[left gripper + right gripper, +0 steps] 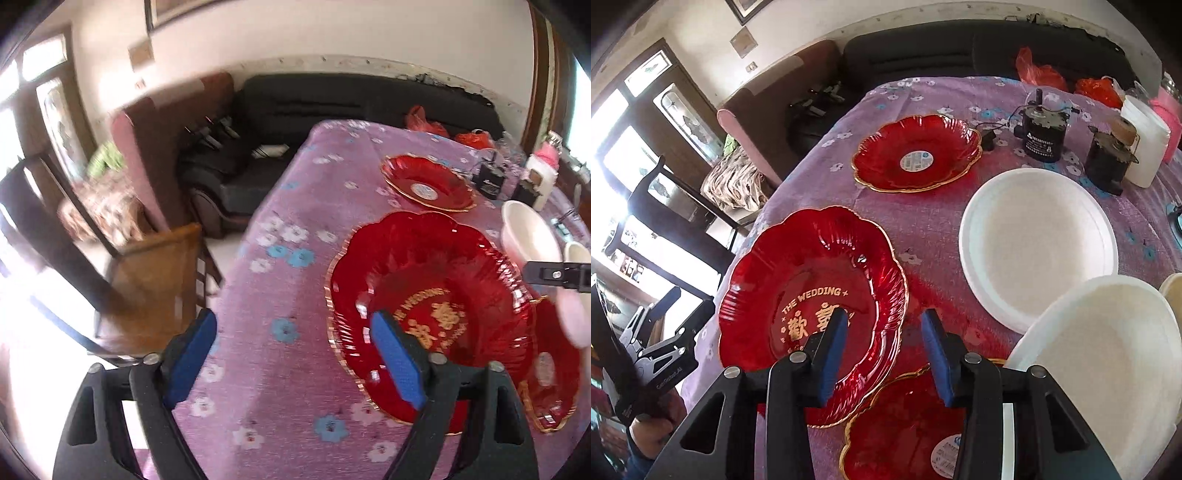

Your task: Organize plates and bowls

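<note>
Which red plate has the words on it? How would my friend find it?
Start at the table with the purple flowered cloth. Three red scalloped plates lie on it; take the big red plate nearest the cloth's left edge. Only it has gold writing, "THE WEDDING", in the middle, while the two other red plates have round white stickers.

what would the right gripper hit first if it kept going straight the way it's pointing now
Probably the right rim of the red wedding plate: the open right gripper straddles that edge, with the purple tablecloth just beyond. Depth is unclear, so it might meet the cloth beside the rim instead.
</note>
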### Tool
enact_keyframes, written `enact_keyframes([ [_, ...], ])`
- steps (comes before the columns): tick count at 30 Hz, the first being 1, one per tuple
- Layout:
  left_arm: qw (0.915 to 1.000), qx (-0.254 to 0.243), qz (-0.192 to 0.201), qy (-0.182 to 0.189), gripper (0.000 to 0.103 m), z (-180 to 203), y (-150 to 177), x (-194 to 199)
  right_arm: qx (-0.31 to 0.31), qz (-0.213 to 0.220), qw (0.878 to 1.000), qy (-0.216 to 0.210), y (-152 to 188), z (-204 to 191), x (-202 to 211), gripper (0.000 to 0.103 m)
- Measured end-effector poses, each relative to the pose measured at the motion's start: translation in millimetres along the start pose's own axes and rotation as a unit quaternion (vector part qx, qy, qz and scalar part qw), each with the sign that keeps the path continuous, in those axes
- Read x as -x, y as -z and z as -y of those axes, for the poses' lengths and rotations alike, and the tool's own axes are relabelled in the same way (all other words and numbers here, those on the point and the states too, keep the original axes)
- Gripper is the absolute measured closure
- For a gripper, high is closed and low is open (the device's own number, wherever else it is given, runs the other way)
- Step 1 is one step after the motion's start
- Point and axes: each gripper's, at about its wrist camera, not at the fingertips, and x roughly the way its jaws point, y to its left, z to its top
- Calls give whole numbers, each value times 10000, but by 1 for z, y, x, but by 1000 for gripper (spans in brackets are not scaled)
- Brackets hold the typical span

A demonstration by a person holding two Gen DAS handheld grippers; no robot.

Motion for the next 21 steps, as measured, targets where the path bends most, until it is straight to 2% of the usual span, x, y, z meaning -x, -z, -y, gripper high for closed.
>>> enact_keyframes([
  [1,9996,82,-208,187,51,-3,-2,-7,-3,-25,10000,-9,-1,1,-1,57],
  [2,9987,171,-347,322,68,-4,-3,-12,-6,-52,10000,-14,-3,1,-3,57],
  [4,9947,395,-614,722,70,-9,-5,-22,-38,-67,10000,-39,-5,2,-4,57],
  [5,9936,423,-692,786,70,-10,-5,-26,-45,-82,9999,-54,-7,3,-5,57],
  [10,9905,438,-893,952,70,-6,-7,-41,-25,-161,9999,15,-12,1,-12,62],
  [13,9891,413,-989,1011,71,-3,-8,-52,21,-279,9995,163,-15,-2,-20,71],
  [15,9879,408,-1058,1057,78,-2,-8,-57,58,-355,9990,248,-18,-4,-26,74],
  [17,9868,407,-1100,1116,81,-2,-9,-62,89,-420,9986,312,-19,-5,-31,85],
  [19,9849,399,-1158,1224,87,1,-9,-68,119,-406,9985,339,-17,-7,-32,86],
  [21,9866,357,-1104,1144,87,2,-10,-70,91,-391,9987,317,-17,-8,-31,88],
])
